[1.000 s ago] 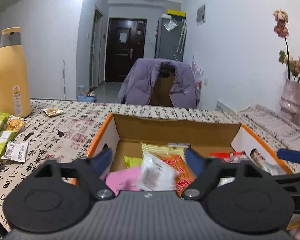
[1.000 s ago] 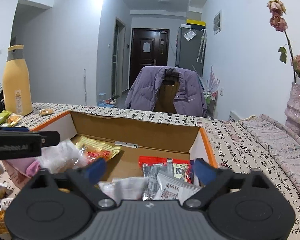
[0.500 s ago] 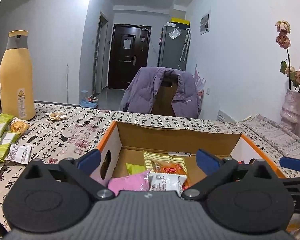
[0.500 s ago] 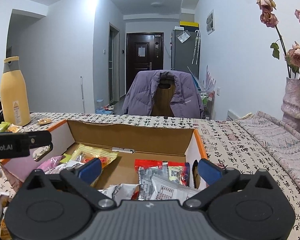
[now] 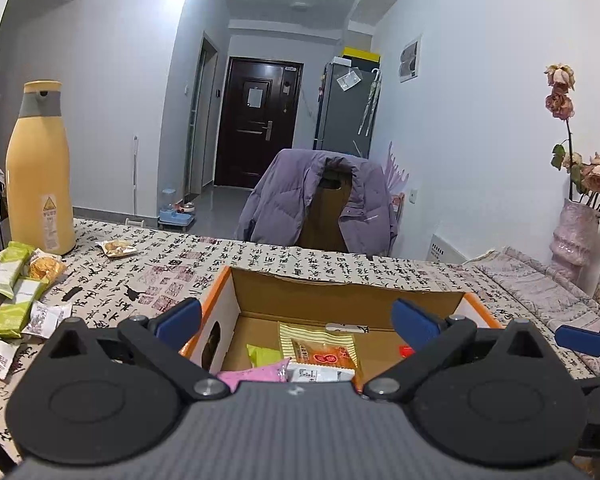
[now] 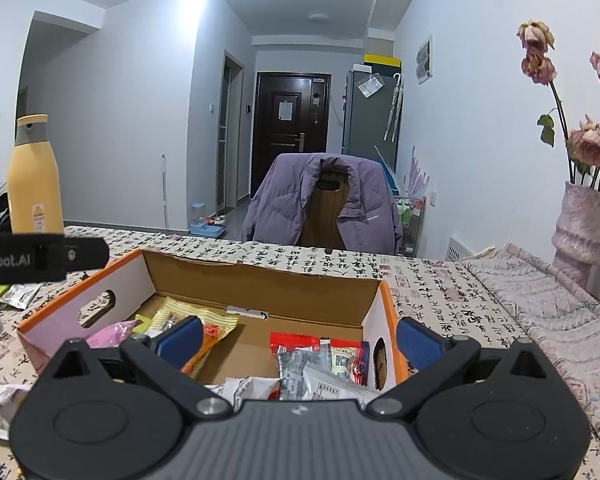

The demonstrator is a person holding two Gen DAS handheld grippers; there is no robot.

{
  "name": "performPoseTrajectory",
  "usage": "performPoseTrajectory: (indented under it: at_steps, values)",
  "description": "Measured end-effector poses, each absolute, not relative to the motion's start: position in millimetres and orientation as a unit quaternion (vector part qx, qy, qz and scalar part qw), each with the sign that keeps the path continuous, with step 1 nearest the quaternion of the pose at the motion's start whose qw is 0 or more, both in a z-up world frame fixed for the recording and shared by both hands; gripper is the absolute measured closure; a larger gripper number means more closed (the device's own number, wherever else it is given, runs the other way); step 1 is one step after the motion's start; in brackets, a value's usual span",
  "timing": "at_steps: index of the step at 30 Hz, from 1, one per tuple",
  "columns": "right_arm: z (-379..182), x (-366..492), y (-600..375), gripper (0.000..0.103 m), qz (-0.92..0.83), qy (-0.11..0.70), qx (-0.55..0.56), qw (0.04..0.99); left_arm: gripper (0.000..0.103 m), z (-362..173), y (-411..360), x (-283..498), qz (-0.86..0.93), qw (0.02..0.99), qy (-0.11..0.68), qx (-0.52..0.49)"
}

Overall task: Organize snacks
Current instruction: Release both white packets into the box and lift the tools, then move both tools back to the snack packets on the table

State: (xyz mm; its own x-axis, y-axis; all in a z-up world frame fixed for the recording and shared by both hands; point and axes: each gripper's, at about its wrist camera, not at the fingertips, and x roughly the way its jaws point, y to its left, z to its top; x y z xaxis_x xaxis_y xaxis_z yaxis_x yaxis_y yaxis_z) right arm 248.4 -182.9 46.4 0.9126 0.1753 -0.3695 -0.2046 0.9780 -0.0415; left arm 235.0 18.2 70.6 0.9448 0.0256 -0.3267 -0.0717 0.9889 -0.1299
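An open cardboard box [image 5: 216, 300] with an orange rim sits on the patterned tablecloth. In its left half lie a yellow striped packet [image 5: 320, 348], a pink packet [image 5: 256, 372] and a white packet [image 5: 320, 374]. Red and grey packets [image 6: 320, 354] fill its right half. My left gripper [image 5: 297, 318] hovers above the box's near left side, open wide and holding nothing. Over the near right side my right gripper [image 6: 299, 340] is open too, with nothing between its fingers. Several loose snacks [image 5: 12, 280] lie on the table to the left.
A tall yellow bottle [image 5: 40, 176] stands at the far left, with a small snack packet [image 5: 116, 247] beside it. A vase of dried roses [image 5: 576, 240] stands at the right on a folded cloth [image 6: 540, 300]. Behind the table a chair carries a purple jacket [image 5: 316, 200].
A second ago a white packet was dropping between the left fingers; it now lies in the box. The left jaws have spread wider. Both grippers have risen a little above the box.
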Motion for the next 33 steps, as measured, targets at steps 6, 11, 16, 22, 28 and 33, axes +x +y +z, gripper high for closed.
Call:
performPoseTrajectory:
  at_steps: [6,11,16,22,28,33]
  values:
    - [51,229,-187,0.000,0.099,0.183,-0.042,0.977,0.000,76,19,215,0.021,0.985,0.161,-0.063]
    - [51,211,-195,0.000,0.101,0.186,-0.047,0.976,0.000,76,21,197,0.017,0.985,0.164,-0.059]
    - [46,192,-204,0.000,0.105,0.195,-0.048,0.974,0.000,71,26,181,0.012,0.983,0.173,-0.058]
    - [36,173,-214,0.000,0.104,0.212,-0.057,0.970,0.000,61,29,161,0.009,0.981,0.186,-0.053]
    - [21,159,-226,0.000,0.100,0.236,-0.061,0.965,0.000,44,33,146,0.005,0.977,0.207,-0.048]
    - [7,153,-236,0.000,0.090,0.259,-0.063,0.960,0.000,29,37,137,0.007,0.973,0.226,-0.042]
